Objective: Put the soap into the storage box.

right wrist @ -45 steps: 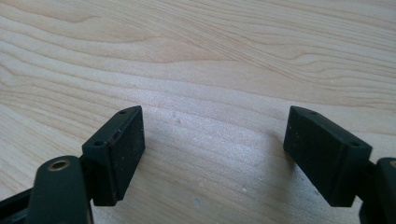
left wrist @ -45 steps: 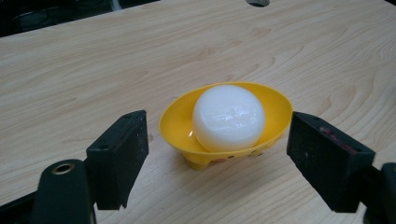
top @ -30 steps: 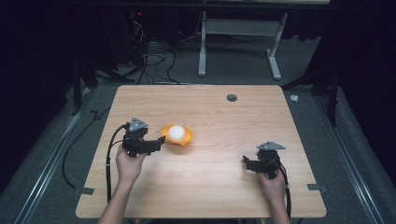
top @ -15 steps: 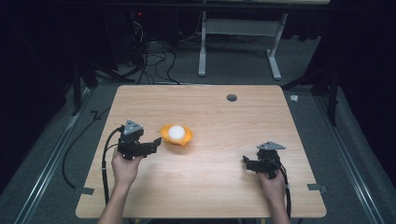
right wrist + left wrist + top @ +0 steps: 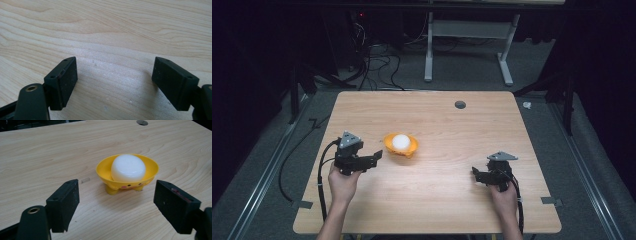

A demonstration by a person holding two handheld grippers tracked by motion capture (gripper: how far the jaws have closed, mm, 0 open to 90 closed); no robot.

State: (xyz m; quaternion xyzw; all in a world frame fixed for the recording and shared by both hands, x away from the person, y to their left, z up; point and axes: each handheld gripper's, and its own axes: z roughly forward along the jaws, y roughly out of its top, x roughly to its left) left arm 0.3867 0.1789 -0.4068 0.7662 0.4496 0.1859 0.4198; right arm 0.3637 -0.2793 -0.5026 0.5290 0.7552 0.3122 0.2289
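The yellow duck-faced bowl (image 5: 401,145) stands a little left of the middle of the tabletop (image 5: 452,200) in the high view, upright on its small feet, with a white rounded block (image 5: 401,141) (soap or a foam puck, hard to tell which) resting inside it. In the left gripper view the same bowl (image 5: 127,173) sits at centre frame, the white block (image 5: 128,168) rising above its rim.

The left gripper (image 5: 373,158) hovers just left of the bowl in the high view, pointing toward it. Its jaws stand apart, with bare wood between them and the bowl beyond their tips, so nothing is gripped. In its own view the left gripper (image 5: 116,197) frames the bowl between the two black pads without touching it.

The right gripper (image 5: 475,174) sits at the lower right of the high view, well apart from the bowl. Its jaws are also apart, over plain wood grain in the right gripper view (image 5: 113,75).

By my reading, the white block is already placed in the bowl, or else the pick-up has not begun. Either way no contact exists now, and any lifting or moving of the bowl is not yet done.
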